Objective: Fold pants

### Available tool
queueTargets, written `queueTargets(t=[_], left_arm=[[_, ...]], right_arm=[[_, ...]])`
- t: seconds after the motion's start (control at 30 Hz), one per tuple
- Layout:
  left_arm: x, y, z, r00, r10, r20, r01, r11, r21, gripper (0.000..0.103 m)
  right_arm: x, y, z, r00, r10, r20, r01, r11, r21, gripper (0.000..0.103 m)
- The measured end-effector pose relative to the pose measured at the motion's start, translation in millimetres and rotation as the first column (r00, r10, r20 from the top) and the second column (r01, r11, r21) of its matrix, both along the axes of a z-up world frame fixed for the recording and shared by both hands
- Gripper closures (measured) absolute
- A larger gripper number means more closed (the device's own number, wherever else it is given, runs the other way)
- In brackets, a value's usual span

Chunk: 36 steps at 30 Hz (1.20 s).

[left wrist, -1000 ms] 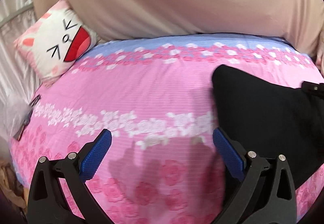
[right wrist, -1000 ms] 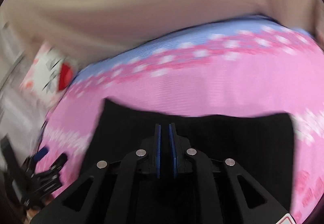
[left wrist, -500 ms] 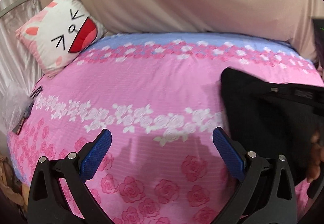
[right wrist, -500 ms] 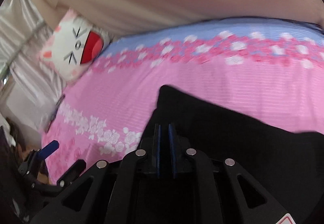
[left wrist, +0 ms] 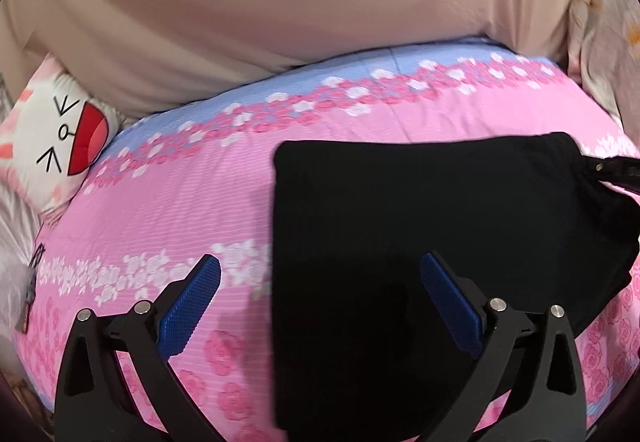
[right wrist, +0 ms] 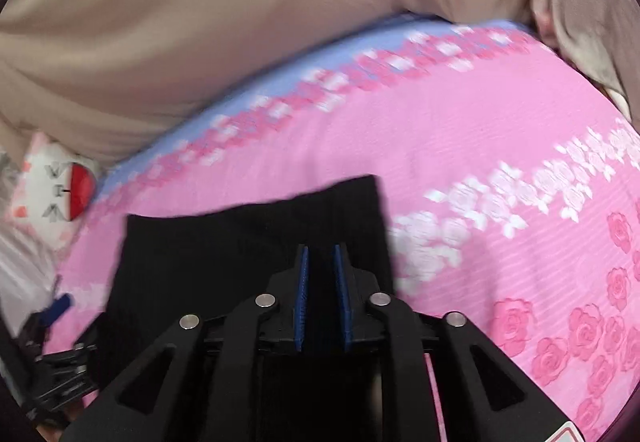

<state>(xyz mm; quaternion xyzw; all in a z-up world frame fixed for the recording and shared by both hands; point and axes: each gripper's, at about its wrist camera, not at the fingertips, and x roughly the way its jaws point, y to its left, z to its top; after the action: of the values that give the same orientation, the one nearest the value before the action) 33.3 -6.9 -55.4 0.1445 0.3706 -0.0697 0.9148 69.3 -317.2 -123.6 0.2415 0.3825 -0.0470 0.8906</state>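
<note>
Pink rose-print bedding with a blue band at its far edge covers the bed (left wrist: 168,198), and on it lie the black pants (left wrist: 420,226), folded into a flat block. Over their near left corner hangs the left claw (left wrist: 320,282), spread wide and gripping nothing, one blue pad above the sheet, the other above the cloth. From its own camera the right claw (right wrist: 320,294) is clenched on the pants' near edge. A cartoon-face pillow (left wrist: 52,138) rests at the far left against beige fabric (left wrist: 280,2).
</note>
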Motion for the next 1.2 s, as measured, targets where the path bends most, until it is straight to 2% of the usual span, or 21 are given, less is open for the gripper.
queueTargets(t=[0.07, 0.13, 0.2, 0.37, 0.47, 0.53, 0.63, 0.77, 0.87, 0.97, 1.07, 1.2], left_arm=[[0.1, -6.6, -3.3, 1.0, 0.009, -0.01, -0.009, 1.0, 0.022, 0.005], [1.3, -10.6, -7.3, 0.999, 0.023, -0.028, -0.022, 0.999, 0.033, 0.005], [3.7, -12.5, -11.4, 0.998, 0.032, -0.056, -0.03, 0.999, 0.027, 0.005], [3.9, -16.0, -15.8, 0.996, 0.047, -0.074, -0.044, 0.998, 0.035, 0.005], [3.2, -18.0, -17.9, 0.996, 0.051, -0.078, -0.048, 0.998, 0.044, 0.005], [2.5, -18.8, -18.9, 0.995, 0.058, -0.078, -0.054, 0.997, 0.052, 0.005], [1.5, -17.8, -18.8, 0.995, 0.063, -0.079, -0.059, 0.997, 0.054, 0.005], [-0.8, -17.3, -19.7, 0.994, 0.067, -0.082, -0.063, 0.997, 0.052, 0.005], [-1.8, -16.1, -20.4, 0.994, 0.067, -0.089, -0.063, 0.997, 0.047, 0.005], [-2.3, -14.0, -20.2, 0.993, 0.065, -0.098, -0.062, 0.997, 0.036, 0.005], [-3.1, -9.5, -19.3, 0.991, 0.062, -0.117, -0.061, 0.998, 0.006, 0.005], [-7.9, -2.1, -19.1, 0.989, 0.056, -0.135, -0.06, 0.998, -0.027, 0.005]], right_arm=[[-11.9, 2.4, 10.8, 0.998, 0.007, 0.057, -0.008, 1.0, 0.023, 0.091], [-23.9, 17.5, 27.2, 0.995, 0.046, 0.087, -0.042, 0.998, -0.052, 0.087], [-35.3, 31.3, 34.0, 0.989, 0.116, 0.096, -0.11, 0.992, -0.069, 0.087], [-55.7, 46.6, 15.0, 0.987, 0.15, 0.05, -0.145, 0.985, -0.095, 0.087], [-61.6, 39.8, 0.6, 0.988, 0.151, 0.041, -0.148, 0.986, -0.072, 0.093], [-65.9, 42.1, 10.4, 0.987, 0.15, 0.062, -0.146, 0.987, -0.067, 0.086], [-69.9, 58.0, 21.0, 0.978, 0.196, 0.066, -0.186, 0.974, -0.129, 0.085], [-67.6, 66.3, -1.7, 0.974, 0.228, 0.01, -0.224, 0.962, -0.153, 0.082], [-70.2, 63.3, -4.9, 0.974, 0.223, 0.031, -0.217, 0.966, -0.139, 0.083], [-69.3, 62.9, 9.2, 0.974, 0.221, 0.041, -0.214, 0.969, -0.123, 0.082], [-62.2, 66.8, 30.8, 0.962, 0.258, 0.091, -0.249, 0.963, -0.102, 0.081], [-28.4, 100.5, 65.7, 0.916, 0.377, 0.135, -0.357, 0.922, -0.15, 0.077]])
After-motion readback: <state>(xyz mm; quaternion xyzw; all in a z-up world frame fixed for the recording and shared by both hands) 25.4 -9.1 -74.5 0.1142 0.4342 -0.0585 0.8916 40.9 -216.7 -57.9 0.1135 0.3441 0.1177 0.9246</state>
